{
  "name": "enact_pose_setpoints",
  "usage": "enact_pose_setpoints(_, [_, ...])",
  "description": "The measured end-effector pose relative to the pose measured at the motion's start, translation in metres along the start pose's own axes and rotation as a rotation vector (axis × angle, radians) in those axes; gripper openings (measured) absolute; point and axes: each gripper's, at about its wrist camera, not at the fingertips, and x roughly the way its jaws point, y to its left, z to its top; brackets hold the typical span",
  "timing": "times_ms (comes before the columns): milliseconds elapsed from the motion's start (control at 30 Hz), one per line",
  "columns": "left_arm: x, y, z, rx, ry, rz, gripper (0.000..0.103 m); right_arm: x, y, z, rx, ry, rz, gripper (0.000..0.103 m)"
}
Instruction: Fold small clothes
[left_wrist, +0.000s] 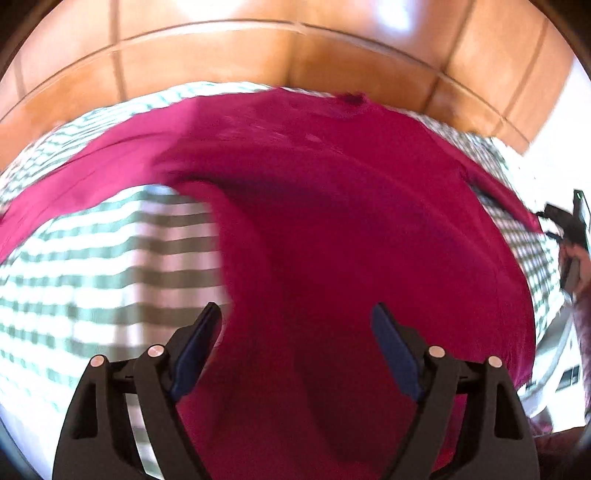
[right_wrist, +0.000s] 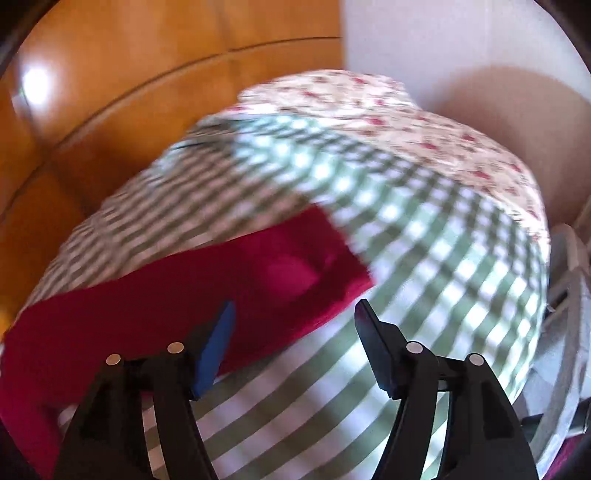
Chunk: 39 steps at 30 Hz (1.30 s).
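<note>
1. Both claws stand with jaws apart: the left gripper (left_wrist: 295, 321), black with dark blue pads, has nothing pressed between its fingers, and the right gripper (right_wrist: 295, 317), of the same make, is likewise empty.
2. Under the left gripper lies the magenta long-sleeved cloth garment (left_wrist: 351, 229), spread across the bed; its body fills the middle of the left wrist view and runs beneath and between the open fingers.
3. One sleeve of that garment stretches away to the left edge of the left wrist view; the other reaches to the right, toward the right gripper (left_wrist: 561, 221), which shows small at the right edge with a hand (left_wrist: 576, 266) on it.
4. From the right wrist view, the garment's sleeve (right_wrist: 221, 280) lies flat just ahead of the left finger, its cuff end near the middle of the picture; the right finger hangs over bare bedding.
5. Beneath the garment is a green-and-white checked bed cover (left_wrist: 92, 266).
6. Farther up the bed a white pillow with small red flowers (right_wrist: 424, 122) rests at the head end.
7. Glossy orange-brown wooden panels (left_wrist: 258, 48) stand behind the bed.
8. Both views are blurred, so fine folds in the cloth cannot be told.
</note>
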Motion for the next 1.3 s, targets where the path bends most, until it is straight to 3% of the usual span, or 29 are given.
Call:
enact_pose_setpoints(100, [-0.013, 0.019, -0.010, -0.038, -0.042, 0.085, 0.077, -0.025, 0.043, -0.023, -0.104, 0.012, 0.142, 0.066])
enact_pose_setpoints(233, [-0.013, 0.038, -0.026, -0.057, -0.015, 0.159, 0.077, -0.059, 0.119, -0.064, -0.272, 0.026, 0.349, 0.066])
enact_pose_setpoints(367, [-0.008, 0.046, -0.047, -0.094, 0.047, 0.098, 0.077, -0.078, 0.181, -0.105, -0.394, 0.048, 0.474, 0.072])
enact_pose_setpoints(467, [-0.008, 0.044, -0.056, -0.081, 0.031, 0.110, 0.077, -0.083, 0.222, -0.141, -0.476, 0.081, 0.527, 0.072])
enact_pose_setpoints(500, [-0.007, 0.045, -0.057, -0.080, 0.028, 0.111, 0.069, -0.082, 0.233, -0.153, -0.487, 0.105, 0.545, 0.072])
enact_pose_setpoints(533, [-0.008, 0.046, -0.060, -0.082, 0.024, 0.098, 0.043, -0.081, 0.239, -0.160, -0.490, 0.125, 0.557, 0.072])
enact_pose_setpoints(600, [-0.013, 0.048, -0.060, -0.075, 0.026, 0.036, 0.014, -0.082, 0.250, -0.175, -0.502, 0.143, 0.570, 0.072])
enact_pose_setpoints(633, [-0.018, 0.051, -0.061, -0.084, 0.025, 0.002, 0.010, -0.081, 0.255, -0.183, -0.520, 0.131, 0.560, 0.072])
enact_pose_setpoints(767, [-0.026, 0.073, -0.087, -0.190, 0.075, -0.116, 0.009, -0.077, 0.254, -0.203, -0.606, 0.043, 0.489, 0.072])
enact_pose_setpoints(833, [-0.026, 0.083, -0.103, -0.244, 0.089, -0.158, 0.010, -0.078, 0.248, -0.209, -0.622, 0.002, 0.498, 0.073])
enact_pose_setpoints(867, [-0.028, 0.088, -0.106, -0.268, 0.083, -0.176, 0.014, -0.078, 0.247, -0.208, -0.620, 0.002, 0.498, 0.074])
enact_pose_setpoints(933, [-0.034, 0.100, -0.105, -0.313, 0.070, -0.198, 0.031, -0.076, 0.248, -0.208, -0.629, 0.008, 0.493, 0.077])
enact_pose_setpoints(1067, [-0.047, 0.128, -0.093, -0.349, 0.003, -0.109, 0.037, -0.077, 0.251, -0.212, -0.653, 0.000, 0.475, 0.079])
enact_pose_setpoints(1100, [-0.050, 0.137, -0.091, -0.387, -0.011, -0.088, 0.039, -0.078, 0.251, -0.212, -0.653, -0.001, 0.474, 0.079])
enact_pose_setpoints(1300, [-0.063, 0.257, -0.067, -0.698, -0.137, 0.199, 0.049, -0.078, 0.254, -0.215, -0.666, -0.009, 0.459, 0.080])
